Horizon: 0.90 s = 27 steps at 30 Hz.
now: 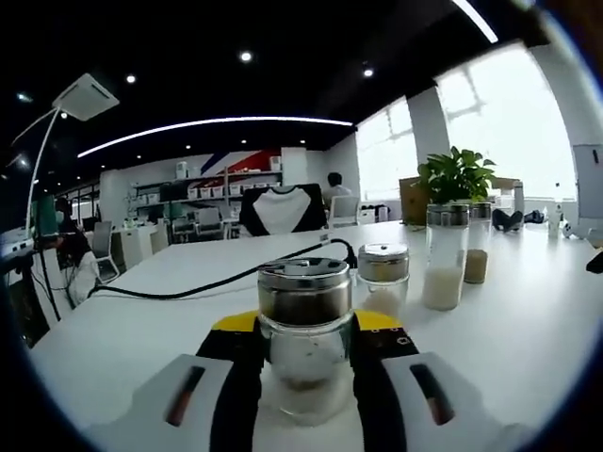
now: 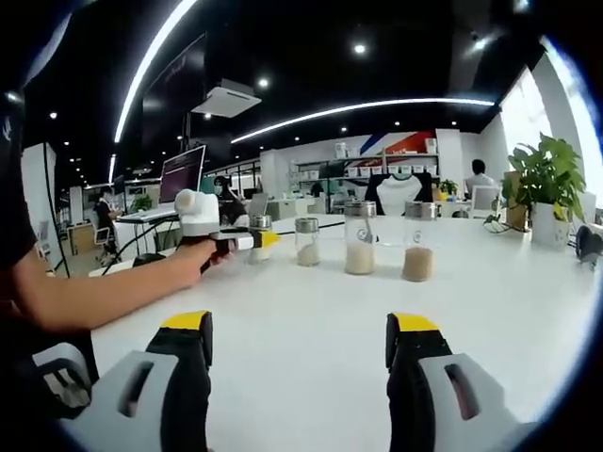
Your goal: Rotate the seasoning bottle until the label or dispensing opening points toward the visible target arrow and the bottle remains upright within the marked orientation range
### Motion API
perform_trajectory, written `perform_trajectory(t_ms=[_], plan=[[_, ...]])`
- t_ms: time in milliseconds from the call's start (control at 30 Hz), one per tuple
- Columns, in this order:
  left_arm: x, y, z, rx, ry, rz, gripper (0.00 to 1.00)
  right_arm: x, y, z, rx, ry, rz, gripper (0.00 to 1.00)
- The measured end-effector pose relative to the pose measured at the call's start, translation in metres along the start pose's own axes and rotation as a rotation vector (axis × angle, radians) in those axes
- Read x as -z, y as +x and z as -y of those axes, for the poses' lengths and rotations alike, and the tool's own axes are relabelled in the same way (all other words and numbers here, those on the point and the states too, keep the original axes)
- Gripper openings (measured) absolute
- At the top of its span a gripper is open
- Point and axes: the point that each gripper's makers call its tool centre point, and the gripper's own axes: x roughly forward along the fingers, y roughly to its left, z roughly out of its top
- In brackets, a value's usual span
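A squat glass seasoning bottle point(image 1: 304, 294) with a metal lid stands upright on the white table point(image 1: 528, 330). My left gripper point(image 1: 306, 330) is shut on it, its black, yellow-tipped jaws pressed to both sides of the glass. In the right gripper view that same bottle point(image 2: 259, 235) is far off at the left, held by the left gripper point(image 2: 247, 241) in a person's hand point(image 2: 193, 259). My right gripper point(image 2: 300, 344) hovers low over the table, open, with nothing between its jaws.
Beside the held bottle stand a short jar point(image 1: 383, 273), a tall jar of white grains point(image 1: 445, 259) and a tall jar of brown powder point(image 1: 477, 247). A black cable point(image 1: 217, 281) crosses the table behind. A potted plant point(image 1: 457, 179) stands at the back right.
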Motion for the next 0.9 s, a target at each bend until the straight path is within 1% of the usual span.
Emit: perform_trajectory(t_ms=[133, 233, 300, 367, 433, 533, 600, 667, 767, 867, 900], plan=[[-0.002, -0.006, 0.014, 0.032, -0.024, 0.0, 0.37, -0.001, 0.0, 0.0, -0.009, 0.004, 0.002, 0.74], [-0.001, -0.017, 0.028, 0.054, -0.049, 0.001, 0.37, -0.003, 0.0, 0.001, -0.016, 0.001, 0.009, 0.74], [-0.002, -0.027, 0.042, 0.082, -0.059, 0.011, 0.37, -0.005, 0.0, 0.003, -0.021, 0.001, 0.019, 0.73], [-0.002, -0.032, 0.05, 0.102, -0.069, 0.009, 0.37, -0.006, 0.001, 0.004, -0.028, 0.002, 0.021, 0.72], [-0.001, -0.037, 0.055, 0.099, -0.1, 0.0, 0.37, -0.006, 0.002, 0.004, -0.034, 0.003, 0.021, 0.72], [-0.001, -0.043, 0.066, 0.111, -0.07, -0.021, 0.37, -0.007, 0.002, 0.003, -0.047, -0.002, 0.022, 0.71], [-0.005, -0.046, 0.071, 0.117, -0.036, -0.013, 0.37, -0.009, 0.004, 0.002, -0.053, -0.009, 0.024, 0.71], [-0.007, -0.049, 0.077, 0.134, -0.044, -0.016, 0.37, -0.01, 0.006, 0.001, -0.058, -0.011, 0.027, 0.7], [-0.005, -0.052, 0.086, 0.161, -0.072, -0.033, 0.37, -0.017, 0.01, -0.002, -0.067, -0.02, 0.043, 0.69], [-0.001, -0.057, 0.099, 0.192, -0.064, -0.046, 0.37, -0.024, 0.014, -0.003, -0.078, -0.033, 0.065, 0.65], [0.007, -0.059, 0.108, 0.212, -0.082, -0.088, 0.37, -0.028, 0.018, -0.005, -0.089, -0.04, 0.077, 0.63]])
